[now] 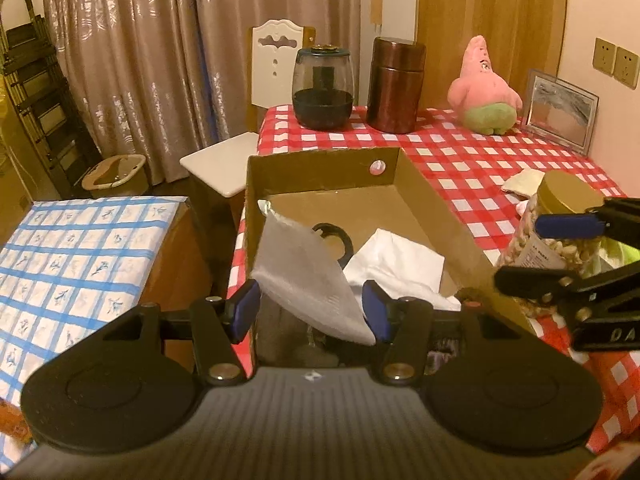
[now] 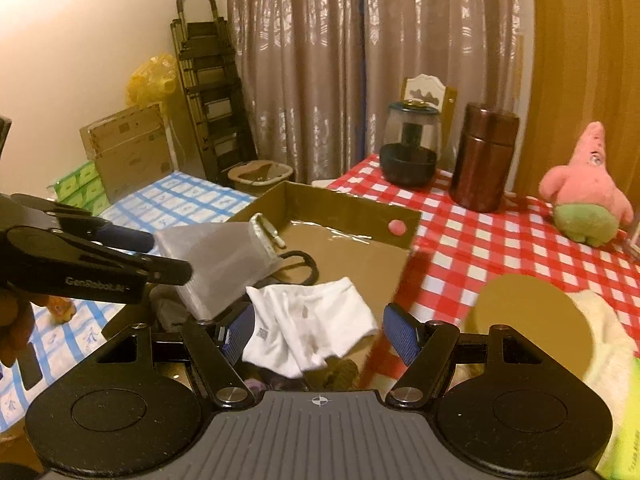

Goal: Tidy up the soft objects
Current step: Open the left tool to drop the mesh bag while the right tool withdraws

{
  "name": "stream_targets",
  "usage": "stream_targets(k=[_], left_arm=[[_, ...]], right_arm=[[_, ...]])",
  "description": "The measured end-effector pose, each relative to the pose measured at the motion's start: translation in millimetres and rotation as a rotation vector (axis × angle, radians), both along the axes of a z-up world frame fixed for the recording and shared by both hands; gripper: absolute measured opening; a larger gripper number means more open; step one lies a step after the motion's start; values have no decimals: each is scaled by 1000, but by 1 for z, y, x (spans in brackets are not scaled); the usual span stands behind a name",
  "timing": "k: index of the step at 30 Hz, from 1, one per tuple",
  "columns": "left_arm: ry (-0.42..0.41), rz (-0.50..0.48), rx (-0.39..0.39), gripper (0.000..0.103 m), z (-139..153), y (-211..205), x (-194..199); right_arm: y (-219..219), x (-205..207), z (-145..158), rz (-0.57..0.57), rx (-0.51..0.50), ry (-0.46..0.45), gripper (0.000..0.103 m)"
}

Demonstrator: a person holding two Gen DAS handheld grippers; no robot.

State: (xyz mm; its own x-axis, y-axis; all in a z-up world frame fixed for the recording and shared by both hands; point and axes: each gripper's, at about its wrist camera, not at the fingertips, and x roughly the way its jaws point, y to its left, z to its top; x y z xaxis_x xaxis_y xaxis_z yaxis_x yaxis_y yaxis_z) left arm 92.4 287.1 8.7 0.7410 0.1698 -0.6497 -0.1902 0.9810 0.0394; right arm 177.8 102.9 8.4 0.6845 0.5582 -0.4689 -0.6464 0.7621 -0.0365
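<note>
A brown cardboard box (image 1: 324, 168) (image 2: 348, 210) stands on the red-checked table. In it lie a white cloth (image 1: 394, 266) (image 2: 316, 320) and a black strap (image 1: 340, 236). A grey translucent pouch (image 1: 308, 276) (image 2: 216, 256) hangs between the fingers of my left gripper (image 1: 310, 314) (image 2: 160, 256), over the box's near left edge. The jaws stand wide apart. My right gripper (image 2: 318, 334) (image 1: 540, 248) is open above the box's near right side, over the white cloth. A pink star plush (image 1: 484, 88) (image 2: 584, 196) sits at the table's far right.
A nut jar with a gold lid (image 1: 560, 216) (image 2: 532, 324) and a cream cloth (image 1: 522, 182) lie right of the box. A dark glass jar (image 1: 323, 88) and a brown canister (image 1: 394, 86) stand at the back. A blue-checked surface (image 1: 72, 264) lies left.
</note>
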Motion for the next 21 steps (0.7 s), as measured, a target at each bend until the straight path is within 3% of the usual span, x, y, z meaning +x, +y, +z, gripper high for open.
stream_targets(k=[11,21], left_arm=[[-21,1,-4,53,25,-30,-40],[-50,-53,-15,53,55,-85,-53]], right_arm=[[-43,-39,21,-51,29,-26,71],[-102,-75,35,-161,43,-36,71]])
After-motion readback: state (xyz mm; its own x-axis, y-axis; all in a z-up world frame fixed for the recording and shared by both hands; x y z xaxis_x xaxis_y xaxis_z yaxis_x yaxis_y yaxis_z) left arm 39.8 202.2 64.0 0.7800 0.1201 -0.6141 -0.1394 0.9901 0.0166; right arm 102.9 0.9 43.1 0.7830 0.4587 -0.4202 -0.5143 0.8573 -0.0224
